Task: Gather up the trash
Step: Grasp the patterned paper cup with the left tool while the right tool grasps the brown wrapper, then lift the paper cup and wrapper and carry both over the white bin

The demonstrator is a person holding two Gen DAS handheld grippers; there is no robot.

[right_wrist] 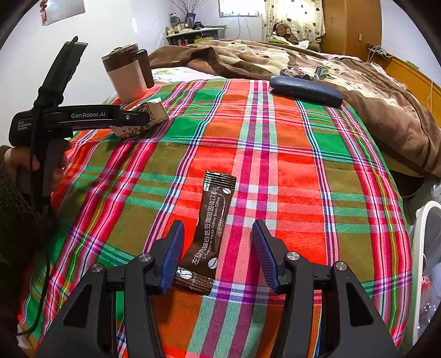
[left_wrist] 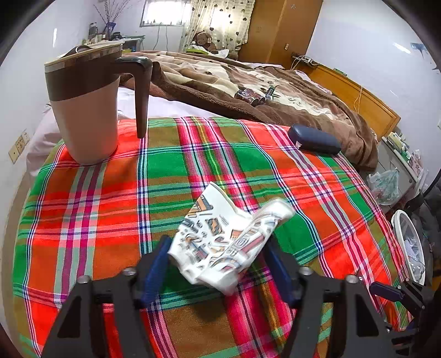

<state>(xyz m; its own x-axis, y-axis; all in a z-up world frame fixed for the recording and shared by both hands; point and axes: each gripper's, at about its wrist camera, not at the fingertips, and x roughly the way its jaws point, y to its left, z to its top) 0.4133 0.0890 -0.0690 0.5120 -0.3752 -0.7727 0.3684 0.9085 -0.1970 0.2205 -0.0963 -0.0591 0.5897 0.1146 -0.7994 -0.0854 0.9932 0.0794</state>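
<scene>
Left wrist: tongs [left_wrist: 217,253] seemingly pinch crumpled wrapper [left_wrist: 223,242].

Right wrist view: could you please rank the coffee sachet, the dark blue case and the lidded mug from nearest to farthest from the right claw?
1. Coffee sachet: lying between the open fingers of the right claw.
2. Dark blue case: far right, at the plaid cloth's edge by the blanket.
3. Lidded mug: far left corner. The gap between case and mug is small.

Home bedroom: bed [left_wrist: 275,91], wardrobe [left_wrist: 278,27], curtains [left_wrist: 220,22].
</scene>
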